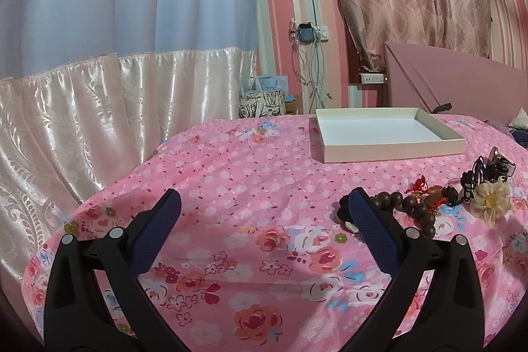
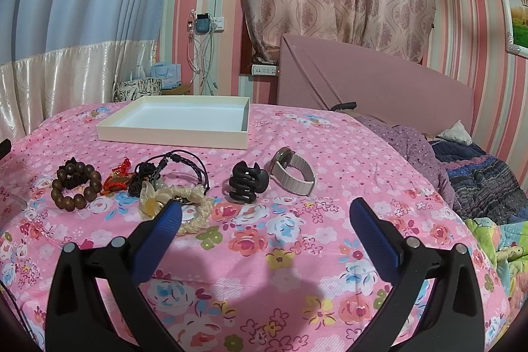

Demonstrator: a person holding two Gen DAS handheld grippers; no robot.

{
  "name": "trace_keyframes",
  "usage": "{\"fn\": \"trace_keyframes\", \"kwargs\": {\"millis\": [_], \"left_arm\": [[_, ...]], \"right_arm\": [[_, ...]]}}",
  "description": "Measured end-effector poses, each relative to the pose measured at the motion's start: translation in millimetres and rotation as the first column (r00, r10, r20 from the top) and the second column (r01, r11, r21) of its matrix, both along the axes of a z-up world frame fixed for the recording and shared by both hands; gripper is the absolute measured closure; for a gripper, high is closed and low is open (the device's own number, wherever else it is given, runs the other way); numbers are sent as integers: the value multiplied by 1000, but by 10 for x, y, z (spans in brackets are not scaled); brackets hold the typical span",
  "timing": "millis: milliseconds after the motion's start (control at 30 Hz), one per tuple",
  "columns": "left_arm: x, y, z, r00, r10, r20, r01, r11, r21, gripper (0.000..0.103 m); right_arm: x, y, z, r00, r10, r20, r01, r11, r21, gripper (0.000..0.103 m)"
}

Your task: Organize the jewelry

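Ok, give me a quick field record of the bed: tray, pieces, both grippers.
surface: pink floral bedspread
tray: white tray, nothing in it
pieces, left to right: wooden bead bracelet, red knot charm, black cord bracelets, cream scrunchie, black claw clip, watch
left gripper: open, holding nothing
right gripper: open, holding nothing

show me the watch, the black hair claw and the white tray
watch (image 2: 293, 177), right wrist view, on the looped grey strap
black hair claw (image 2: 246, 183), right wrist view, on its curved body
white tray (image 2: 171, 132), right wrist view, on the near outer wall
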State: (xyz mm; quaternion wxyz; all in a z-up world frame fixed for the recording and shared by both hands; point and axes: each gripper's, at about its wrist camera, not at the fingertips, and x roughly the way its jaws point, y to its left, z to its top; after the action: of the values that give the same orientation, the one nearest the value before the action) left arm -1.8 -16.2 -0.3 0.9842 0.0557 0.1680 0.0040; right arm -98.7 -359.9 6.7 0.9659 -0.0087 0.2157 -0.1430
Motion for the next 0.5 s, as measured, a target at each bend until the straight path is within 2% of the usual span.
{"fn": "trace_keyframes", "kwargs": {"millis": [233,367,500], "left_arm": [[107,-144,-13,997,-51,-64,54,998,31,3],[228,-213,42,988,-79,-129,77,997,-17,3],[412,-279,67,973,-109,-202,94,992,-82,3]], "right_arm": [[28,80,6,999,41,-6,-41,999,-12,2],[76,105,43,997,82,-3,-81,994,74,2],[226,213,89,994,104,-16,-102,990,97,2]]}}
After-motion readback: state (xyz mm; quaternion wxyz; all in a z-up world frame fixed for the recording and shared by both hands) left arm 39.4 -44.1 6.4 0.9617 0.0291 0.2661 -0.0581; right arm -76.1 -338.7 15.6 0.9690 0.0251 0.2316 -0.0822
